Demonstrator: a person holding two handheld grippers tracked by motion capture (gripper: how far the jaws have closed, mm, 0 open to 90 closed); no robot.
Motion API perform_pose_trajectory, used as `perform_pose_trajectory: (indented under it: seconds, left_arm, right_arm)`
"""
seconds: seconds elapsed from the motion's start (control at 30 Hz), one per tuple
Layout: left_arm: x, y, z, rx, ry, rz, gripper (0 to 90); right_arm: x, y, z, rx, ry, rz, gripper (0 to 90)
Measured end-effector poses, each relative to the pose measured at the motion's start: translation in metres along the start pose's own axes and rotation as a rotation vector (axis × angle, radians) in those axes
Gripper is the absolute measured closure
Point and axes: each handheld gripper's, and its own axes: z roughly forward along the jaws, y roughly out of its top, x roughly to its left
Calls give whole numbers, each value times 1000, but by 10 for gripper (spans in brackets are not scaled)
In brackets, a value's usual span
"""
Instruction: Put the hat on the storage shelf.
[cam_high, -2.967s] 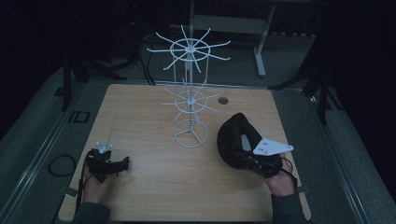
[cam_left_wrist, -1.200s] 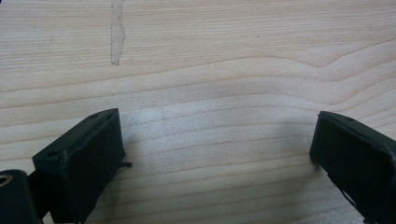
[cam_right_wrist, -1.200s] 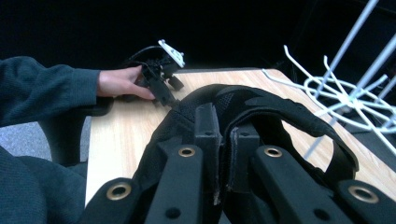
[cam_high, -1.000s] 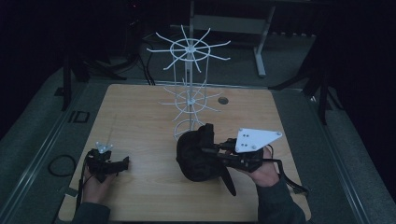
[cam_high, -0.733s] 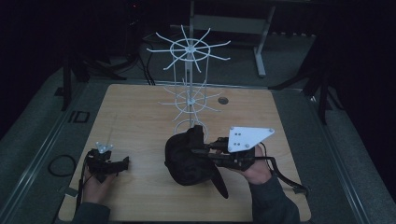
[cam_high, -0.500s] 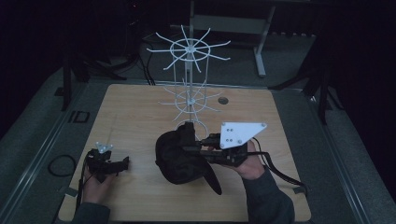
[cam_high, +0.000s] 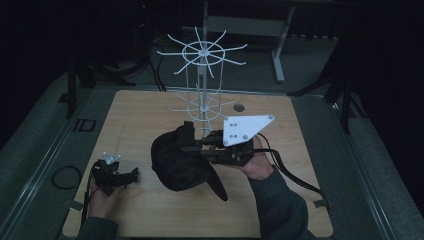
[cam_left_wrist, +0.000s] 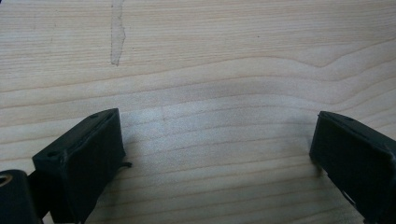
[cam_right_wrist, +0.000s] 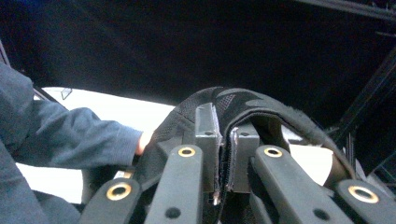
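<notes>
Mid-frame in the high view, the right gripper (cam_high: 192, 145) holds a black cap (cam_high: 177, 162) just above the wooden table (cam_high: 150, 107) — its jaws are clamped on the cap's edge, and the right gripper view shows the fabric (cam_right_wrist: 233, 107) pinched tight between them. Just behind the cap stands a white wire rack (cam_high: 202, 75). At the lower left of the frame, the left gripper (cam_high: 132, 175) rests on the table, jaws wide apart with bare wood (cam_left_wrist: 210, 84) between them.

Black fabric baseball cap (cam_high: 177, 160), held off wooden table (cam_high: 150, 120) at centre, just in front of white wire rack (cam_high: 202, 95); rim edge clamped by right gripper (cam_right_wrist: 223, 154), brim hanging down.
</notes>
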Motion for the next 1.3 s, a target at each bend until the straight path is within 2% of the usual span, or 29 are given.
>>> perform_pose_trajectory:
  seconds: [0.23, 0.6, 0.83, 0.97, 1.3]
  left_arm:
    - [0, 0, 0, -1, 0, -1, 31]
    - [0, 0, 0, 2, -1, 3, 30]
    - [0, 0, 0, 2, -1, 3, 30]
    - [0, 0, 0, 2, -1, 2, 30]
    - [0, 0, 0, 4, 0, 6, 30]
  right_arm:
    - [-8, 14, 9, -20, 21, -9, 850]
    - [-22, 38, 20, -47, 20, -43, 850]
    - [-35, 49, 23, -56, 9, -39, 850]
    - [-44, 57, 22, -83, 6, -31, 850]
    - [-53, 77, 26, -121, 1, -40, 850]
